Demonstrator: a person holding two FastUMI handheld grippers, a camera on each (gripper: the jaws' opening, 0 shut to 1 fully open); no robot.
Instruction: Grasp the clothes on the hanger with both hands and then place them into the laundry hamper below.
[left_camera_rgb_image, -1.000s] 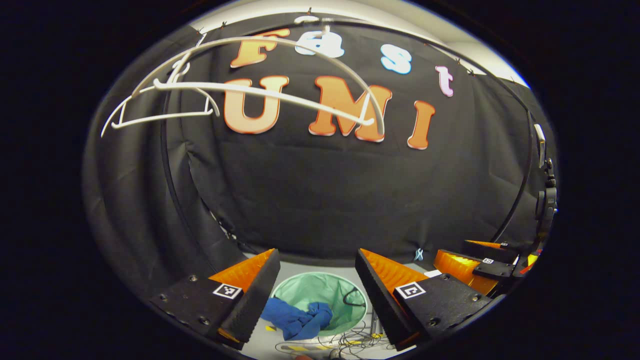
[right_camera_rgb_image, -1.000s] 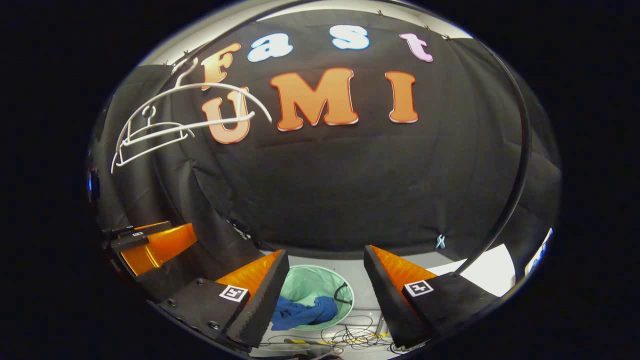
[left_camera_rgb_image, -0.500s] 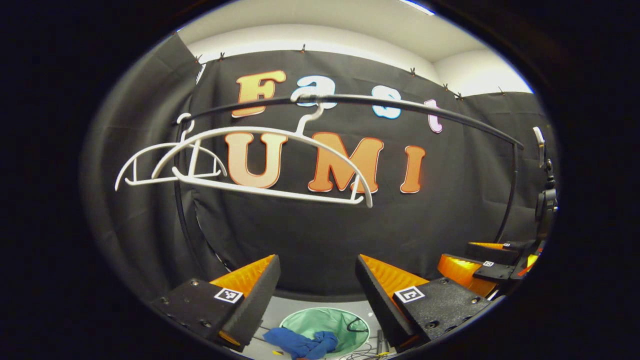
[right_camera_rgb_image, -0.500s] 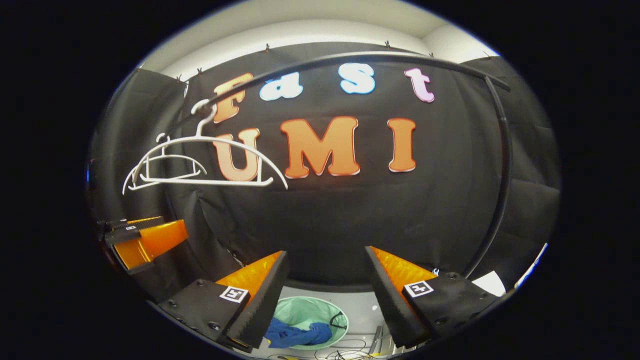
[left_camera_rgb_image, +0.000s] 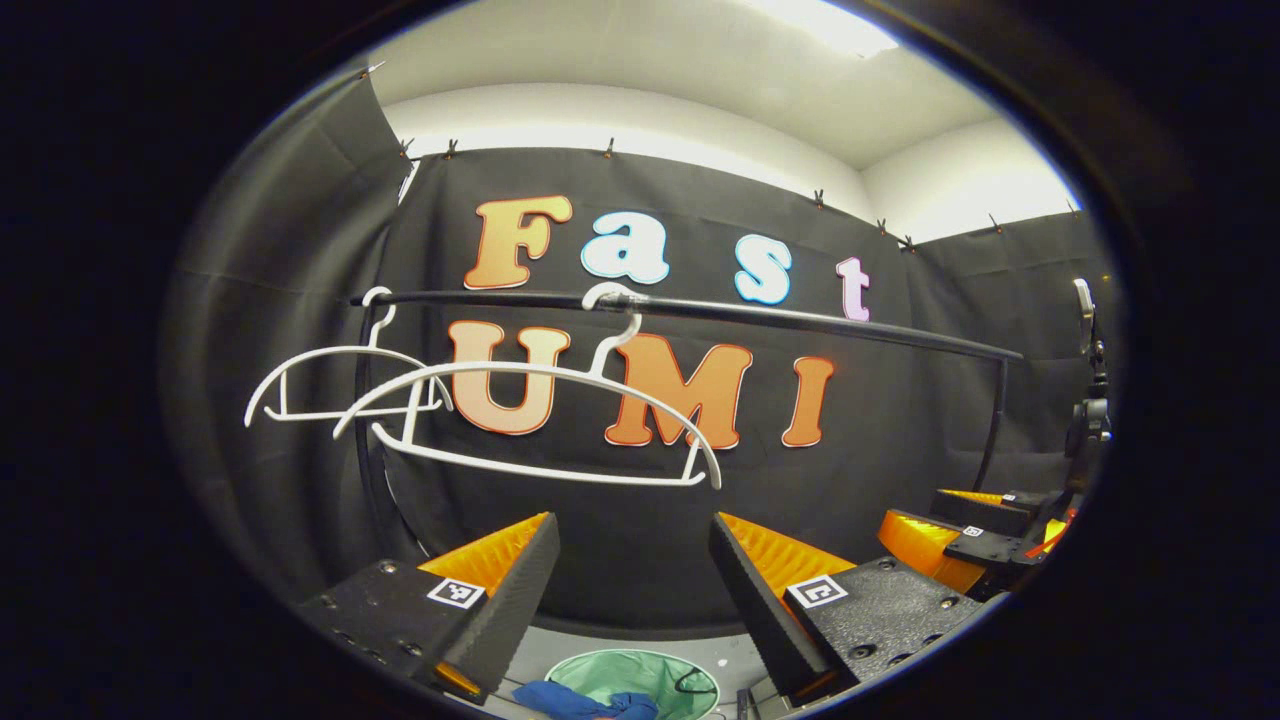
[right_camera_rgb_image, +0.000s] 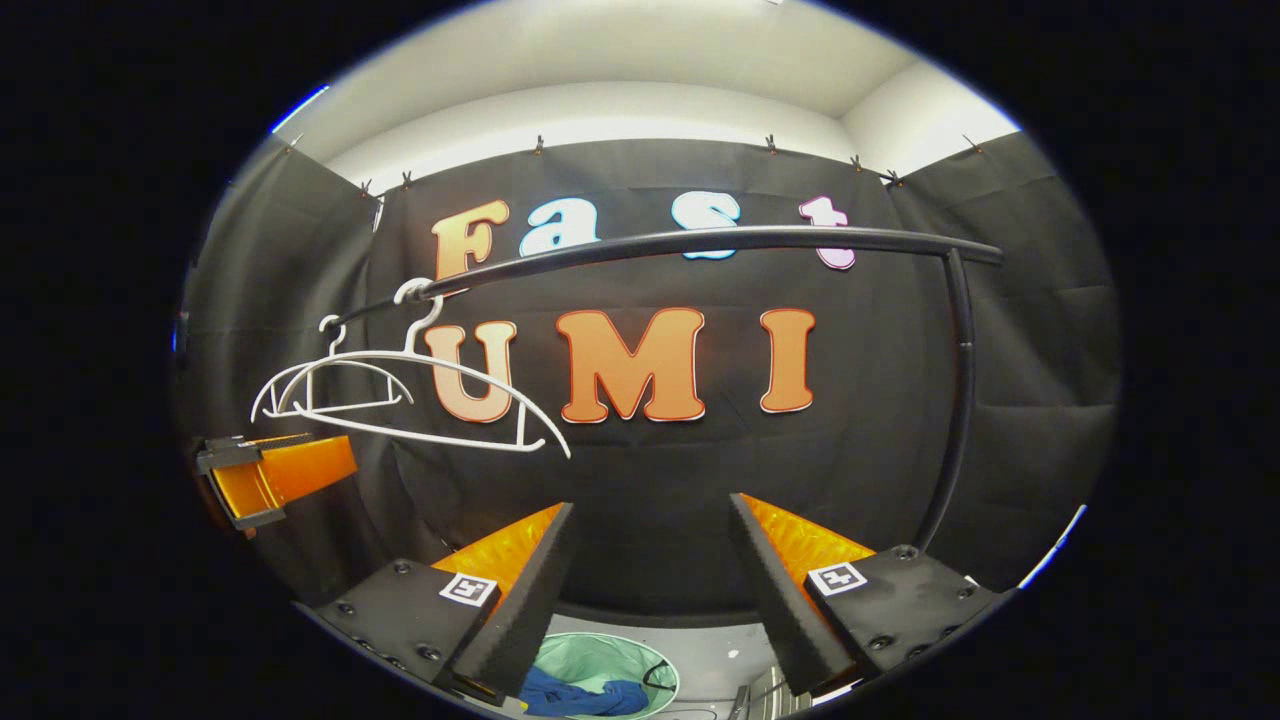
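The blue garment (left_camera_rgb_image: 585, 703) lies in the green laundry hamper (left_camera_rgb_image: 640, 675), at 6 o'clock in both gripper views. 2 bare white hangers (left_camera_rgb_image: 530, 420) hang on the black rail (left_camera_rgb_image: 800, 322), toward 10 o'clock. The left hand-held gripper (left_camera_rgb_image: 630, 590) and right hand-held gripper (right_camera_rgb_image: 650, 590) each stand wide apart, holding nothing.
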